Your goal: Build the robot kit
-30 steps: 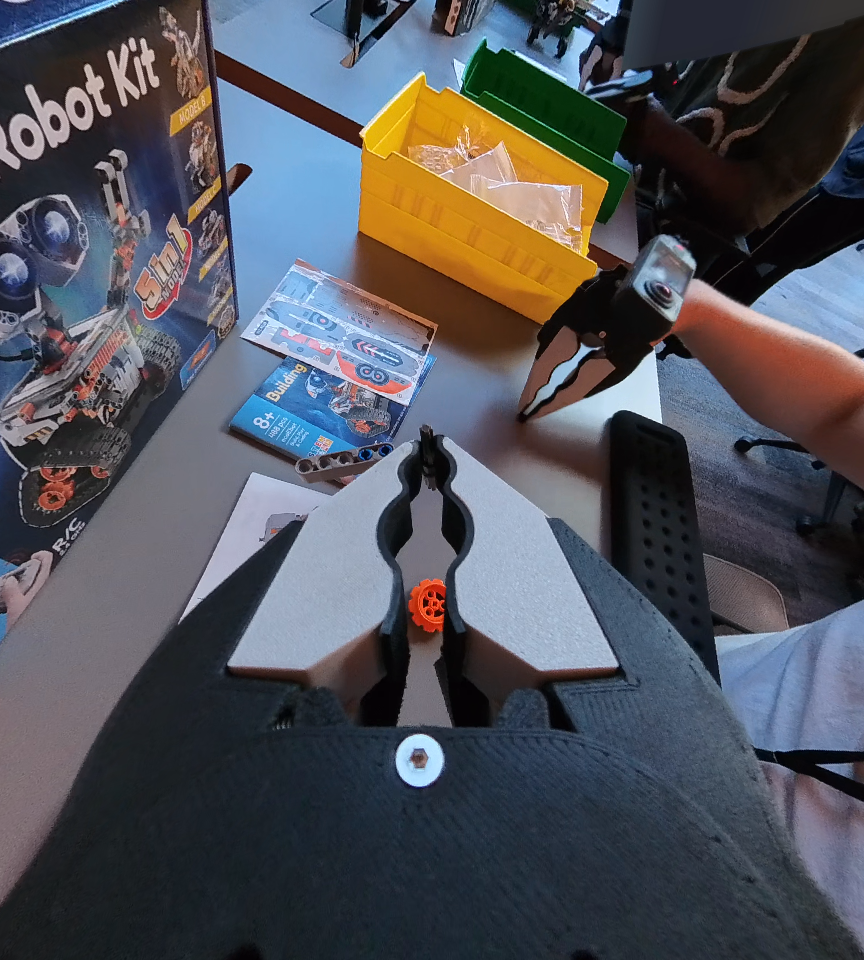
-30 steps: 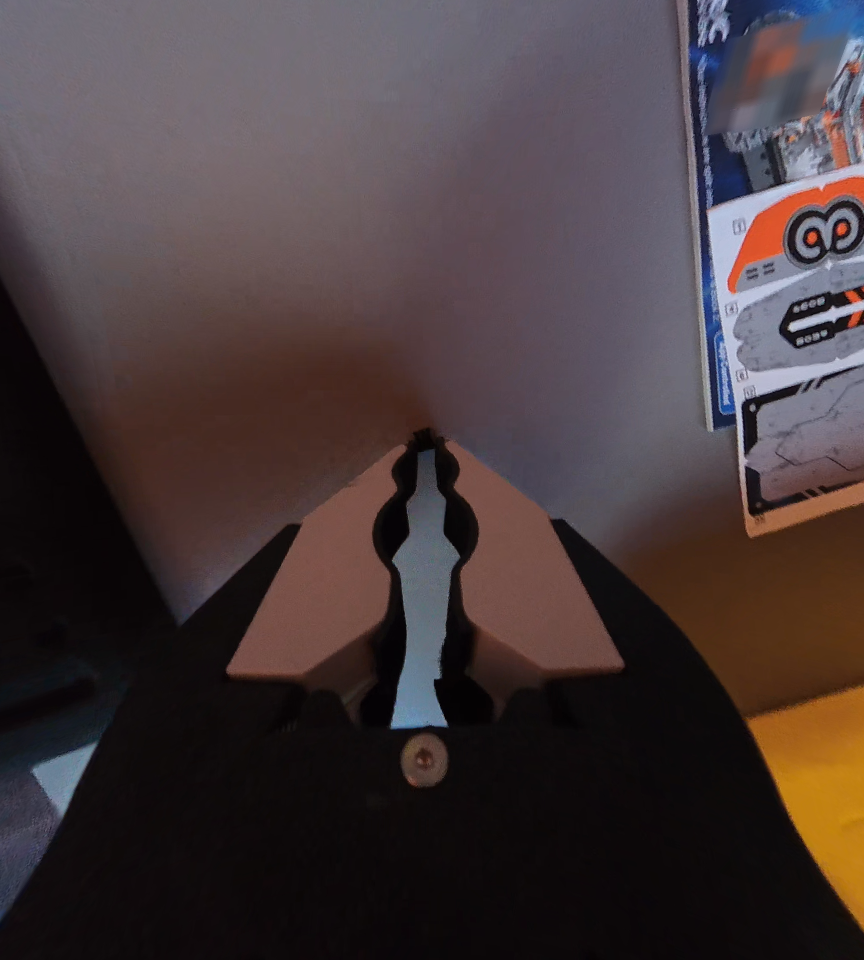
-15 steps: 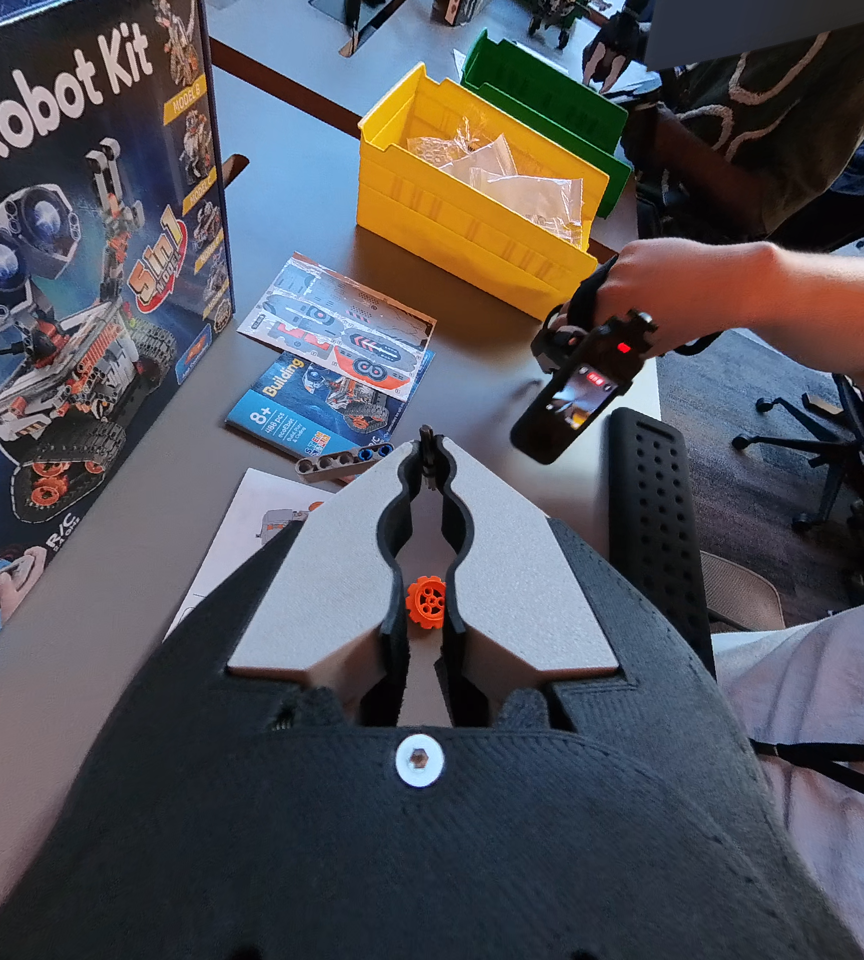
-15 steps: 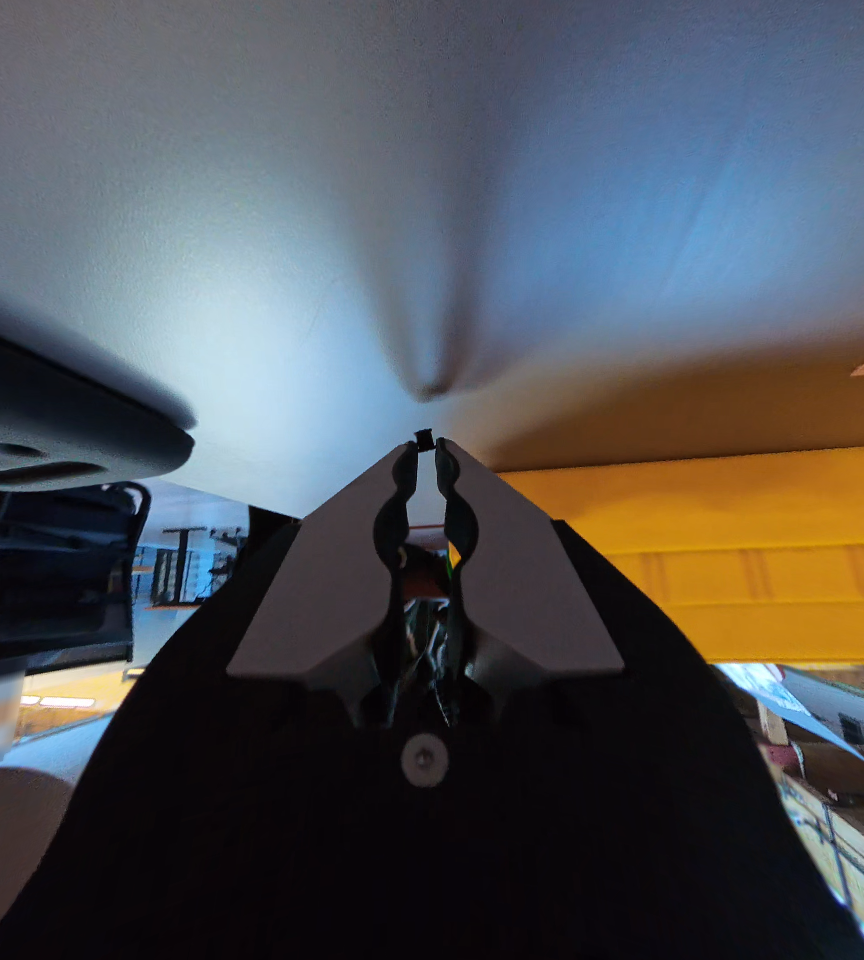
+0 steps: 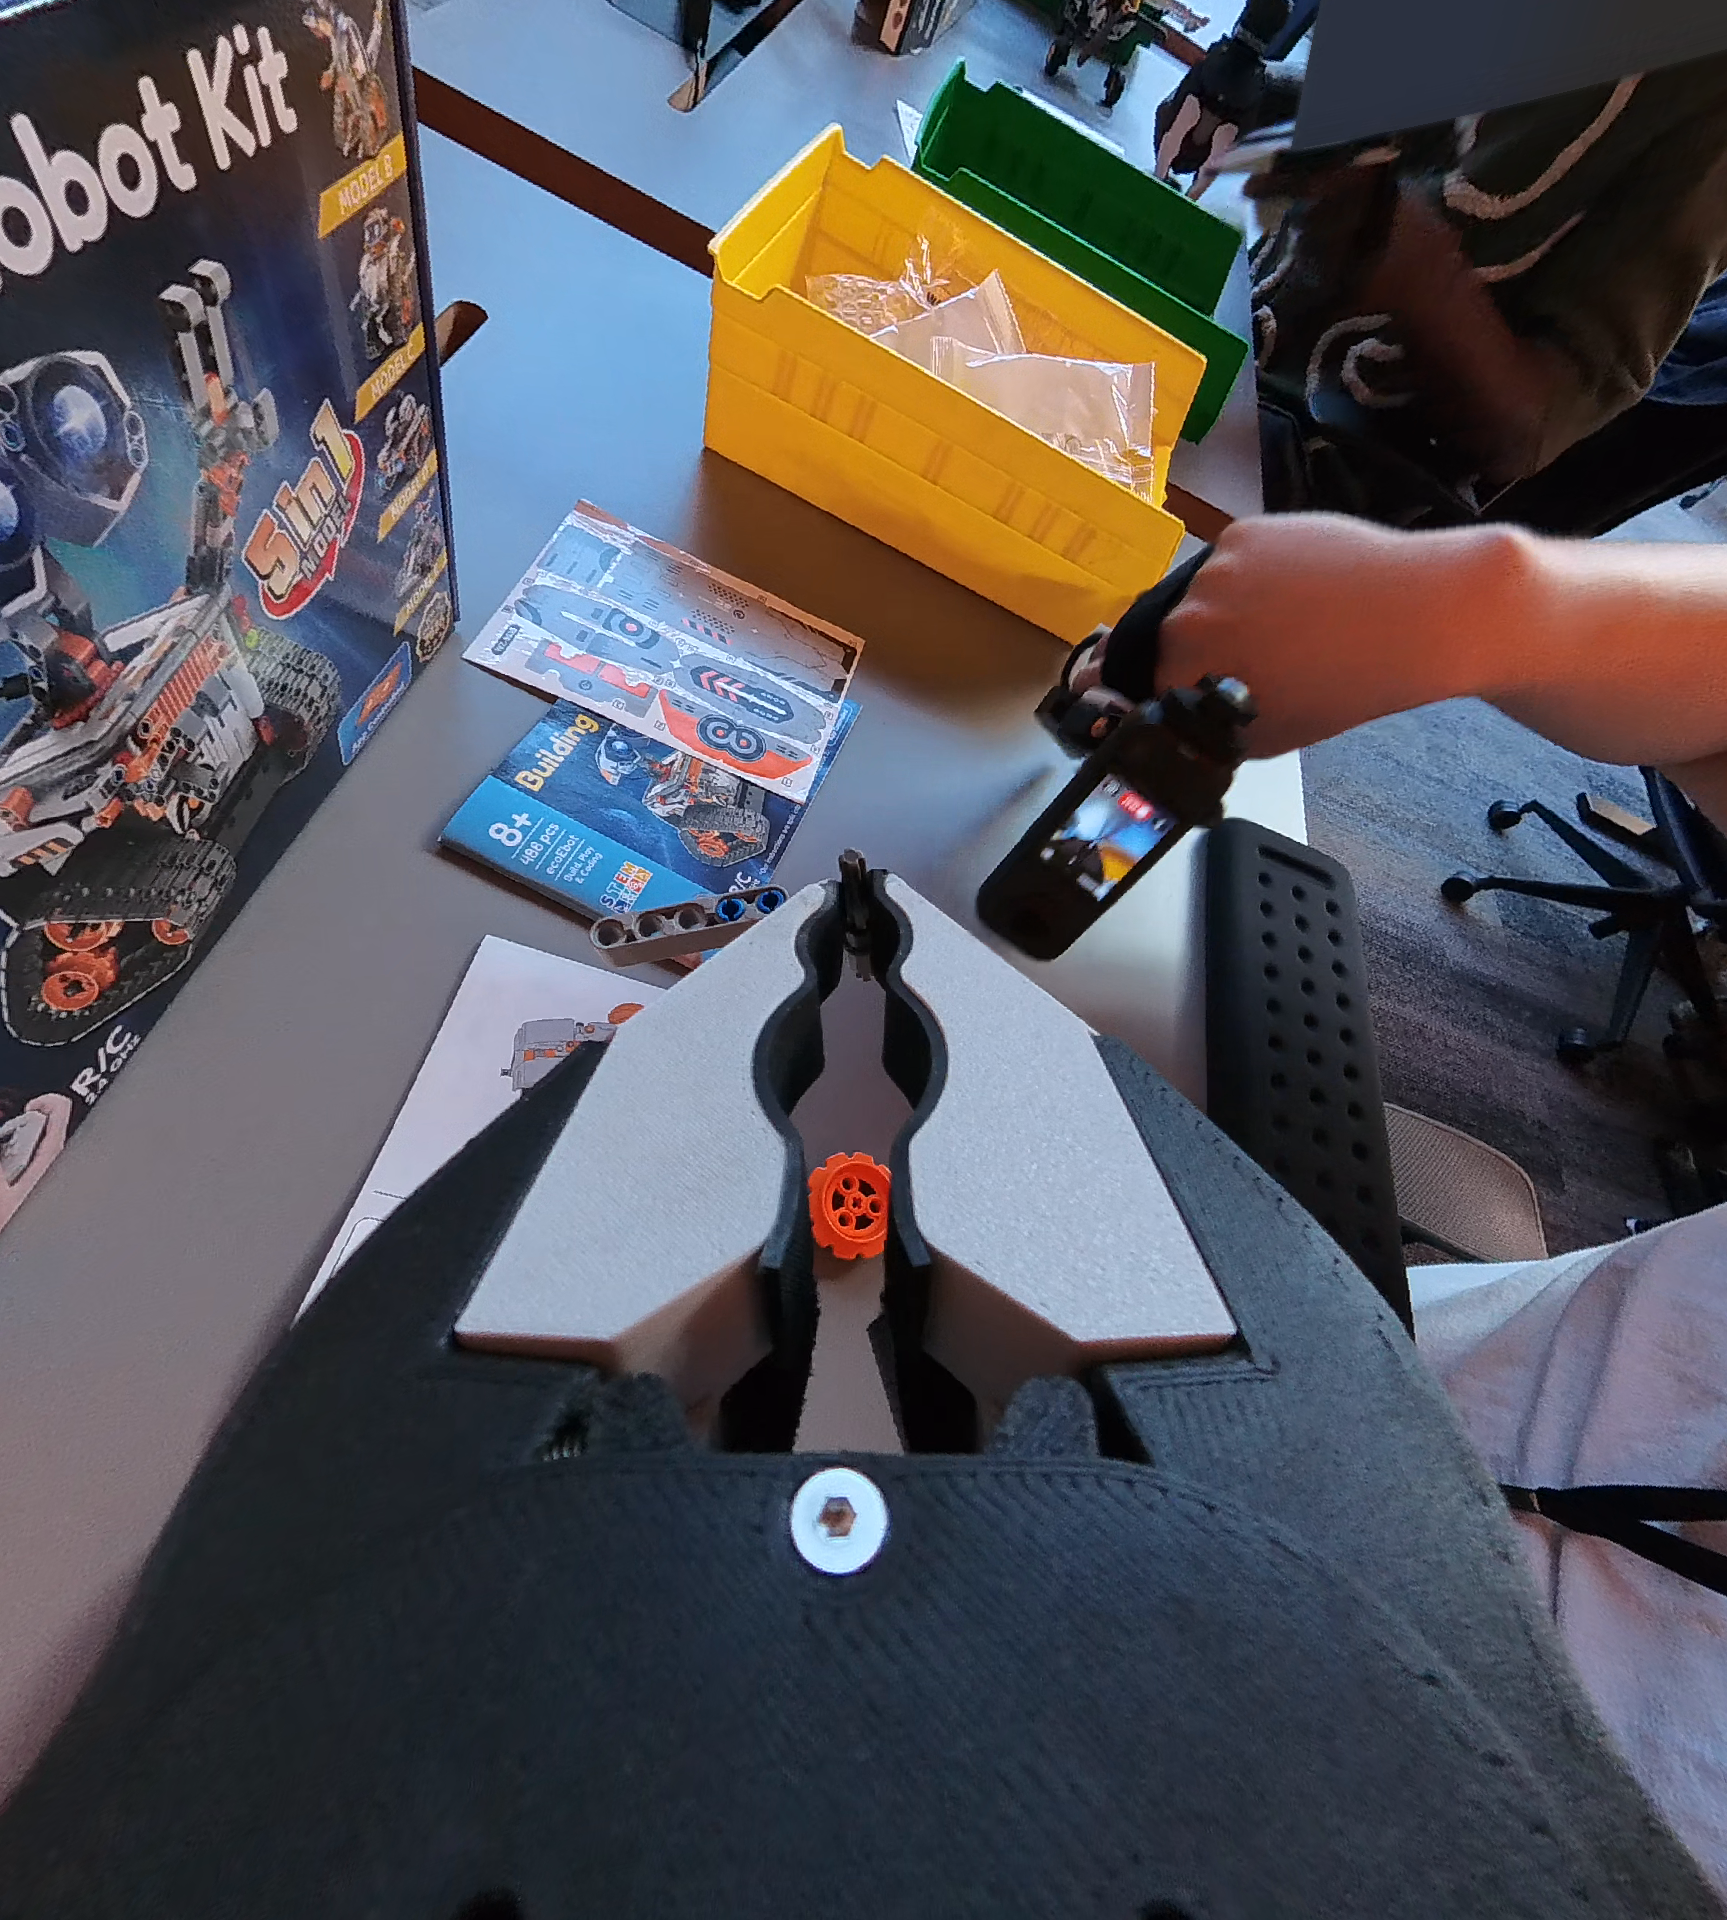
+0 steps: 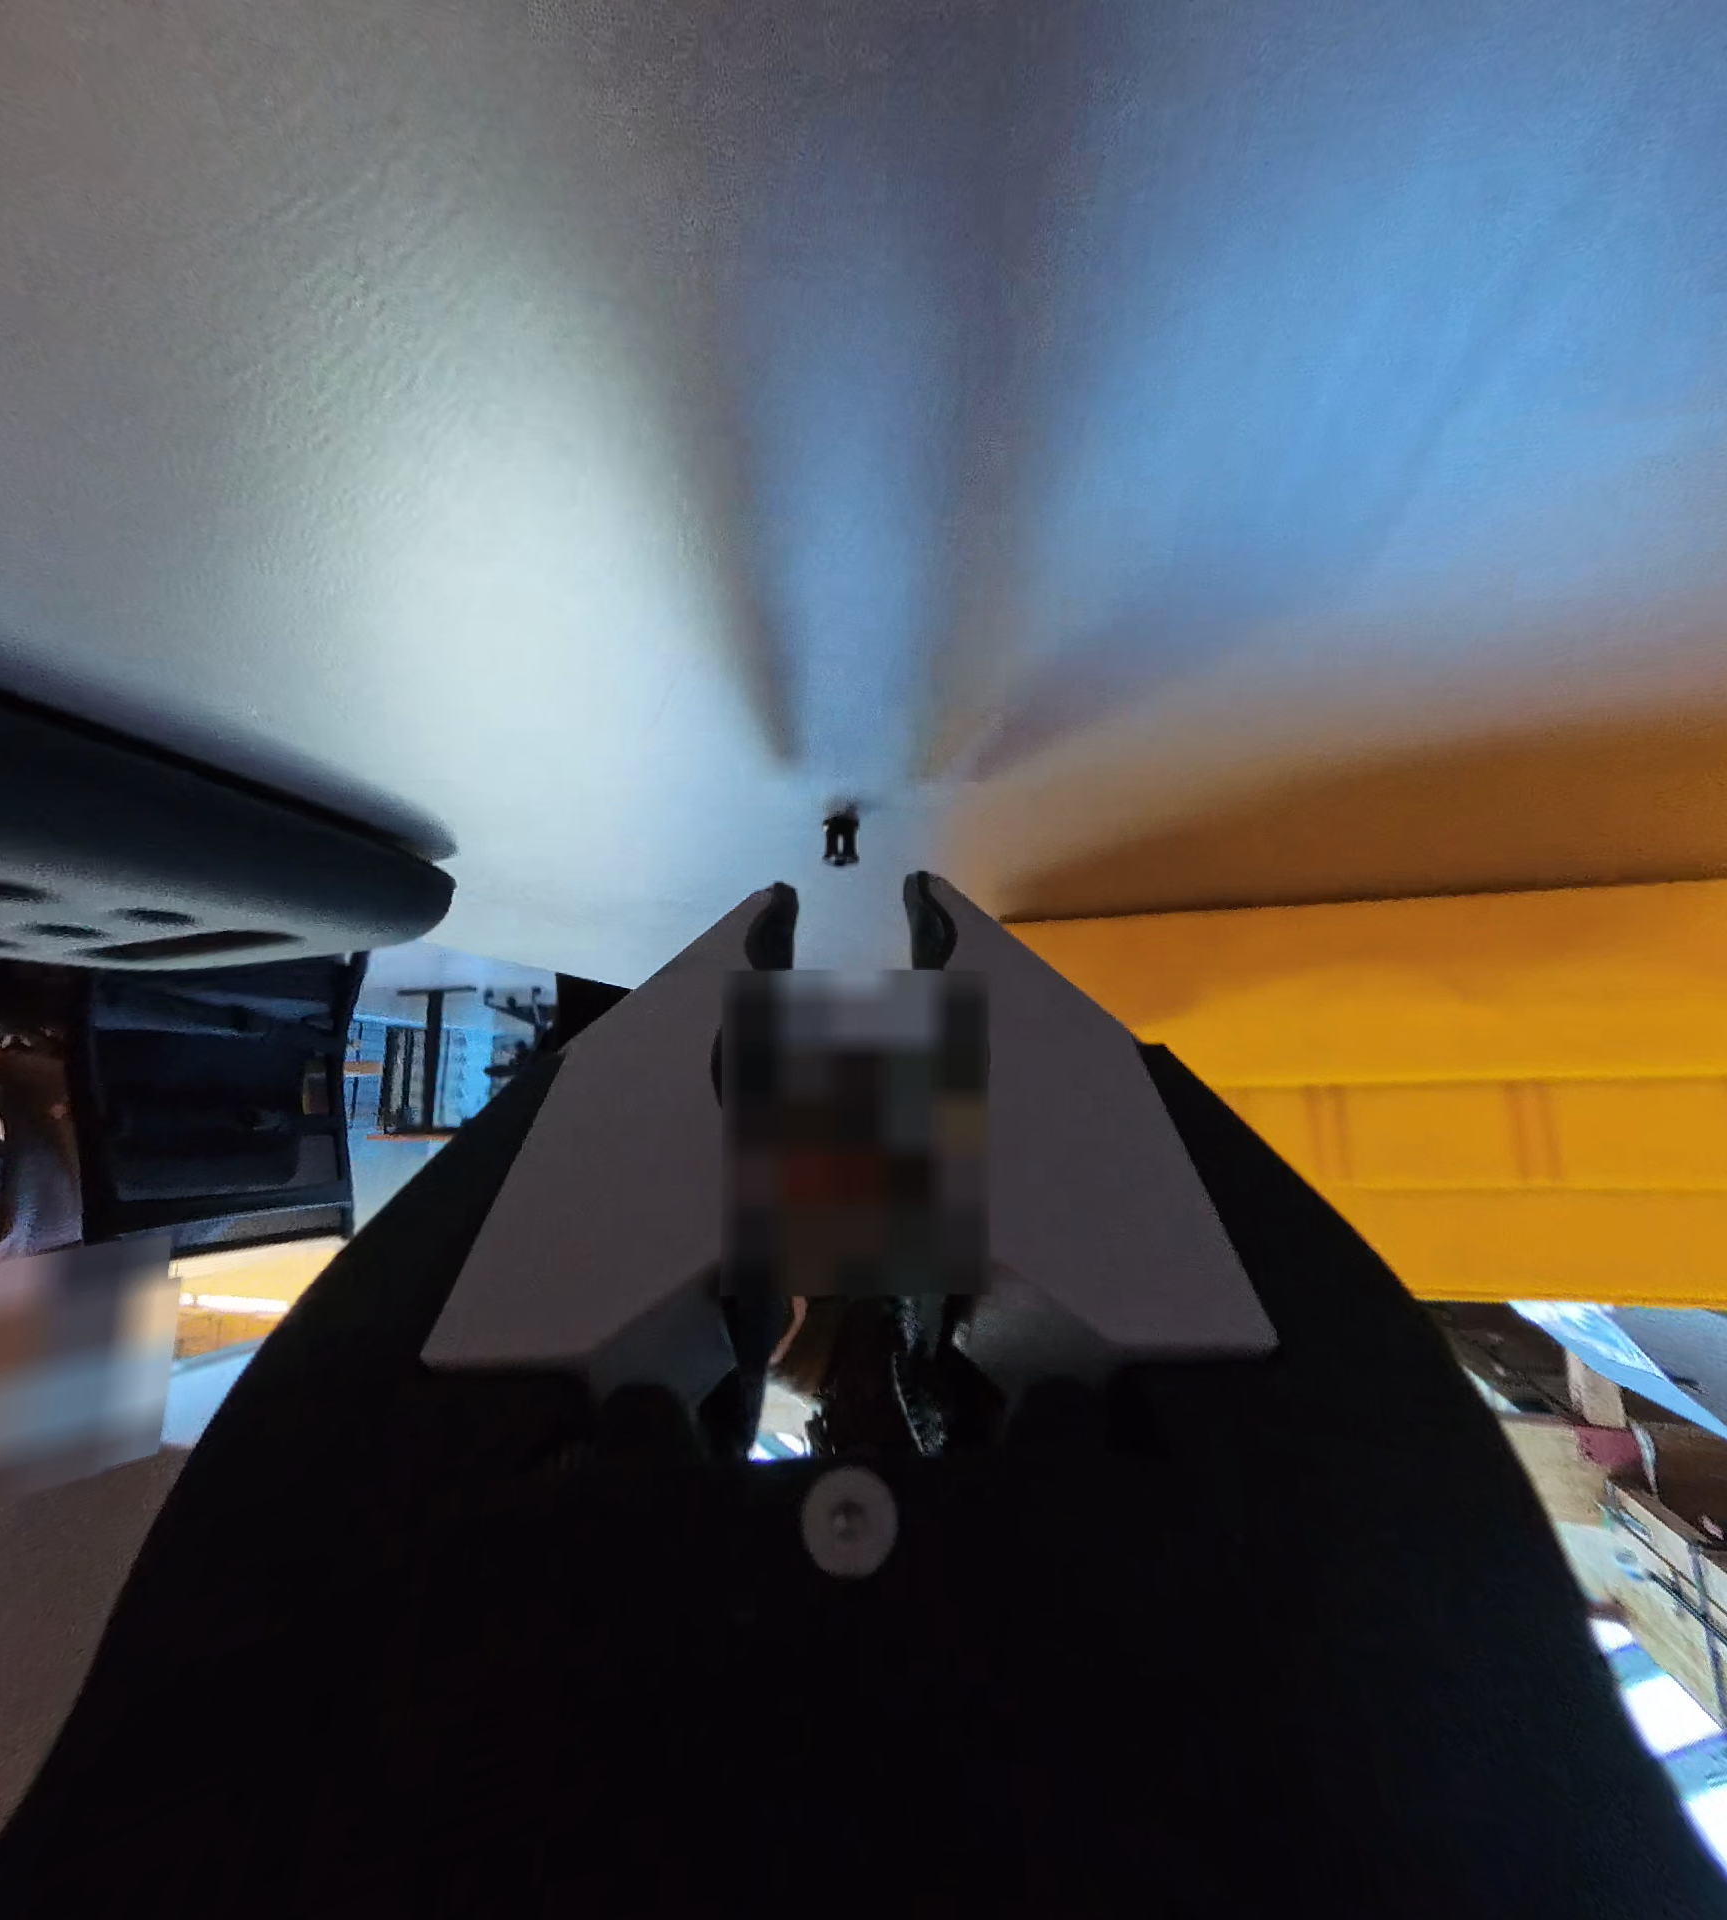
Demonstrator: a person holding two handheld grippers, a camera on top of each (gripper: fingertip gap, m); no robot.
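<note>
My left gripper (image 5: 854,904) is shut on a small black pin (image 5: 854,878) at its tips, held above the grey table (image 5: 215,1195). An orange gear (image 5: 848,1205) lies on the table below, seen through the gap between the fingers. A grey beam with blue pins (image 5: 687,920) lies just left of the tips on a booklet. My right gripper (image 6: 848,904) is turned upside down and open. A small black pin (image 6: 841,836) sits loose just beyond its tips against the table (image 6: 423,416). In the left wrist view a hand holds it, camera back (image 5: 1098,842) showing.
A large robot kit box (image 5: 142,520) stands at the left. A sticker sheet (image 5: 661,644) and a blue booklet (image 5: 630,810) lie mid-table, a white sheet (image 5: 506,1039) nearer. A yellow bin (image 5: 942,436) with plastic bags and a green bin (image 5: 1077,177) stand behind. A black chair armrest (image 5: 1285,1018) runs along the right edge. My right fingertips sit around 35 cm from my left ones.
The right gripper rolled upside down low over the table, then opened and let go of its small black pin. The left gripper stayed shut and barely moved.
</note>
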